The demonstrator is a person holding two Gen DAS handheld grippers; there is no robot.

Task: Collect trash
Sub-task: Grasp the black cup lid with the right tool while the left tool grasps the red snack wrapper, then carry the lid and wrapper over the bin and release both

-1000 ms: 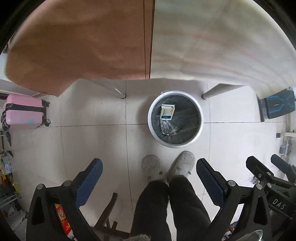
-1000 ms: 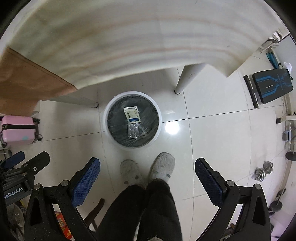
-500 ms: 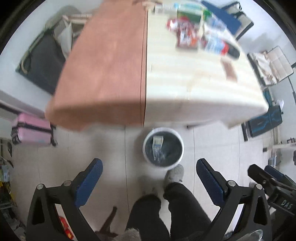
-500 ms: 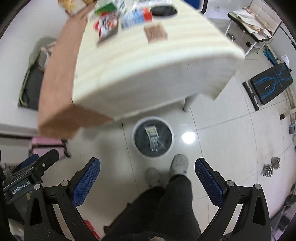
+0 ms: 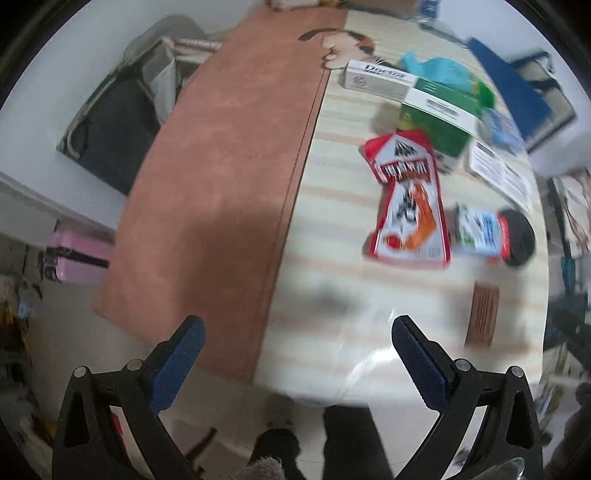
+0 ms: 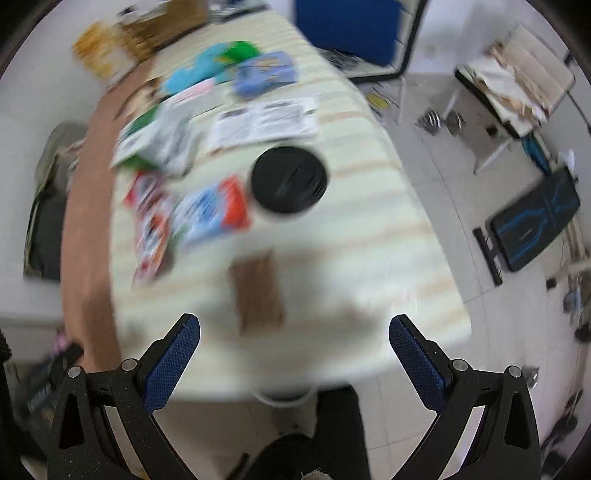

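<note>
Both views look down on a pale striped table point(image 5: 332, 295) strewn with trash, and both are motion-blurred. A red snack wrapper point(image 5: 408, 199) lies mid-table beside a blue and red packet point(image 5: 478, 230) and a black round lid point(image 5: 519, 236). A small brown card point(image 5: 482, 319) lies nearer the front edge. My left gripper point(image 5: 295, 354) hangs open above the table's front edge, holding nothing. My right gripper point(image 6: 295, 354) is open too, just short of the brown card point(image 6: 258, 291). In the right wrist view the black lid point(image 6: 288, 179) and blue and red packet point(image 6: 212, 210) lie beyond it.
A brown mat point(image 5: 229, 177) covers the table's left part. Green and white boxes point(image 5: 439, 107), a leaflet point(image 6: 266, 120) and teal items crowd the far side. A pink suitcase point(image 5: 79, 254) stands left on the floor, a blue chair point(image 6: 351, 29) and a bench point(image 6: 535, 218) right. The person's legs show below.
Both grippers have swung up from the white bin on the floor to above the tabletop. The bin has dropped out of sight behind the table edge. The jaws stayed open.
</note>
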